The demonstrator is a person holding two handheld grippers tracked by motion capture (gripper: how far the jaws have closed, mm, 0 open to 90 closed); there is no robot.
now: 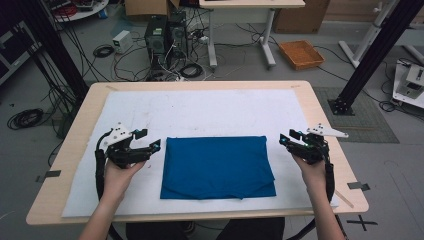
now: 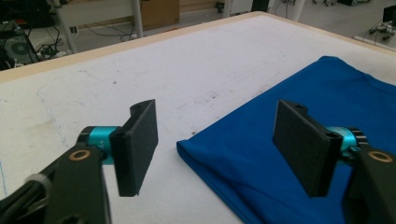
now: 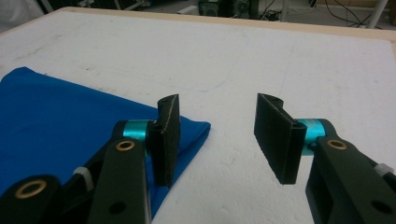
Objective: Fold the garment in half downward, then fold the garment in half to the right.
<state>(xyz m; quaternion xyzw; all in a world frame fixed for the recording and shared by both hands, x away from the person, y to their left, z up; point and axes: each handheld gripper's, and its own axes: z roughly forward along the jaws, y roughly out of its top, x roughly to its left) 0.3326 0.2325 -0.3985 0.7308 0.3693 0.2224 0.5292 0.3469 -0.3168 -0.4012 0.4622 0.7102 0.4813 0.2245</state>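
A folded blue cloth (image 1: 217, 167) lies flat on the white mat (image 1: 200, 107), near the table's front edge. My left gripper (image 1: 150, 139) hovers just off the cloth's upper left corner, open, with nothing between its pads. In the left gripper view, the left gripper (image 2: 215, 109) frames that corner of the cloth (image 2: 345, 88) without touching it. My right gripper (image 1: 287, 137) stands open just off the cloth's upper right corner. In the right gripper view, the right gripper (image 3: 218, 100) has bare mat between its pads, and the cloth (image 3: 56, 112) lies under the left pad (image 3: 168, 140).
The mat covers most of the wooden table (image 1: 320, 110). Behind the table, computer towers (image 1: 165, 35), tangled cables and an orange tray (image 1: 301, 54) sit on the floor. Black frame posts (image 1: 375, 55) stand at both sides.
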